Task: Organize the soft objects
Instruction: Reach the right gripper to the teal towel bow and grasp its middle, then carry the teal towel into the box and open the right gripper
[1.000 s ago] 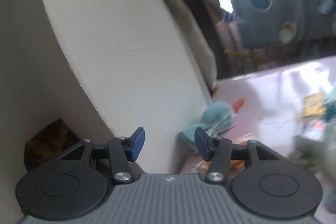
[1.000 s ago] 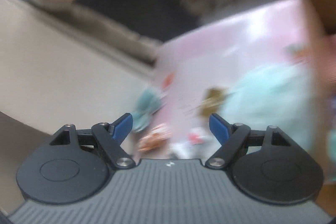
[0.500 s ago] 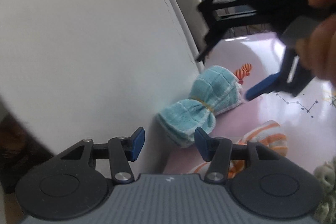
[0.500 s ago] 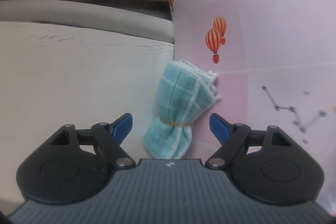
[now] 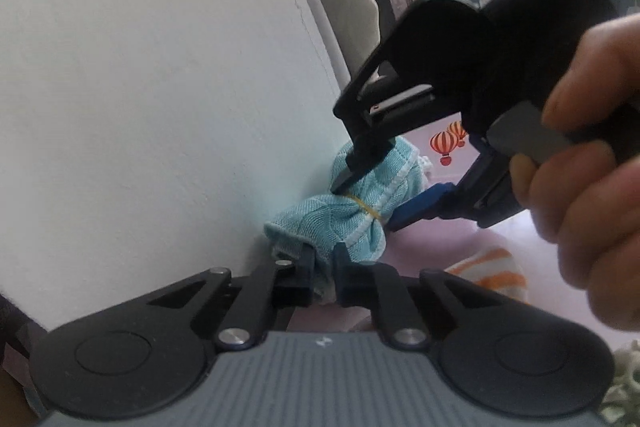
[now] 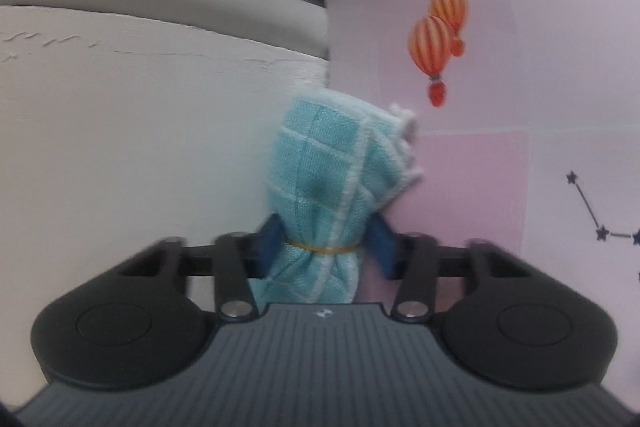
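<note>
The teal cloth (image 6: 332, 183) lies against the white wall (image 5: 160, 87). The left gripper (image 5: 323, 269) has just closed, pinching its near end — the right gripper (image 6: 324, 247), jaws just narrowed, squeezes its banded waist.

Two close wrist views angled down, both sharing teal cloth (image 5: 352, 215) by white wall (image 6: 120, 131)

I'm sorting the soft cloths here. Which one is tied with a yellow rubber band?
The teal cloth against the white wall, cinched at its middle by the yellow band. The orange-and-white striped cloth beside it shows no band.
</note>
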`<action>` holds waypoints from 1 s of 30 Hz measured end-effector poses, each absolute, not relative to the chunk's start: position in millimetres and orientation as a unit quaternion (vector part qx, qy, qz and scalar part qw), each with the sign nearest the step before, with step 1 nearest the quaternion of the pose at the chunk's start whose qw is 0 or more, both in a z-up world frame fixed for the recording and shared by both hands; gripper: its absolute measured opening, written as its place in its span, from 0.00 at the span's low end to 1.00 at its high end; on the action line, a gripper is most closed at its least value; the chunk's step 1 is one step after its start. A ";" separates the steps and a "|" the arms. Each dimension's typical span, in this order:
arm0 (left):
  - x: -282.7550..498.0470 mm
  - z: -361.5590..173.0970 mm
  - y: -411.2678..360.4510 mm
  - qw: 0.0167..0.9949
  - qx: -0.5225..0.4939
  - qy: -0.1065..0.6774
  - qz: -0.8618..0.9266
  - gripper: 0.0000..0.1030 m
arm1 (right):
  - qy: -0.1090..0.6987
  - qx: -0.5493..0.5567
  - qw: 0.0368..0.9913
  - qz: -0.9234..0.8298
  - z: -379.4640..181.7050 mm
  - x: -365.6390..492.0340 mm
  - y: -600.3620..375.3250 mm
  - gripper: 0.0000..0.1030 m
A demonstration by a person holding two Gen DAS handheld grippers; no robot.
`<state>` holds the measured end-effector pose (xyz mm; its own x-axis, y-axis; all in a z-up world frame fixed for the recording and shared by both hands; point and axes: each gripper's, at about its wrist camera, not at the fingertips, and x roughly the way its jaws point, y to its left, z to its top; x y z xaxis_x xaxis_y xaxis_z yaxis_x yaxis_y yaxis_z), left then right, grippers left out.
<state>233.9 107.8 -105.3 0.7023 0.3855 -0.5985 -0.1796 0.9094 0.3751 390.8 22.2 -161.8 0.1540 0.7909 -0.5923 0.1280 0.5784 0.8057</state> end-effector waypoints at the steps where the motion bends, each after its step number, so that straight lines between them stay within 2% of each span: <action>1: 232.0 -104.3 107.0 0.912 0.148 0.350 0.152 0.09 | 0.598 0.387 0.655 0.252 -161.2 389.7 20.3 0.36; 5: 215.8 -89.0 98.9 0.918 0.159 0.332 0.147 0.08 | 0.591 0.392 0.656 0.258 -147.5 381.5 14.5 0.31; 16: 129.1 -7.5 41.1 0.943 0.200 0.245 0.105 0.08 | 0.533 0.414 0.671 0.305 -55.3 326.7 -51.7 0.30; 25: 43.1 39.1 -66.6 0.959 0.219 0.181 -0.021 0.08 | 0.459 0.446 0.715 0.280 7.4 229.5 -204.9 0.30; 30: 5.6 34.4 -149.1 0.948 0.228 0.172 -0.138 0.08 | 0.436 0.465 0.740 0.214 2.8 159.8 -319.8 0.30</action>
<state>5.6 -149.1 34.4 0.9029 -0.1827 -0.3891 0.3396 0.8582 0.3850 159.8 -319.8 2.8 0.5287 0.7218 -0.4466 0.0896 0.4758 0.8750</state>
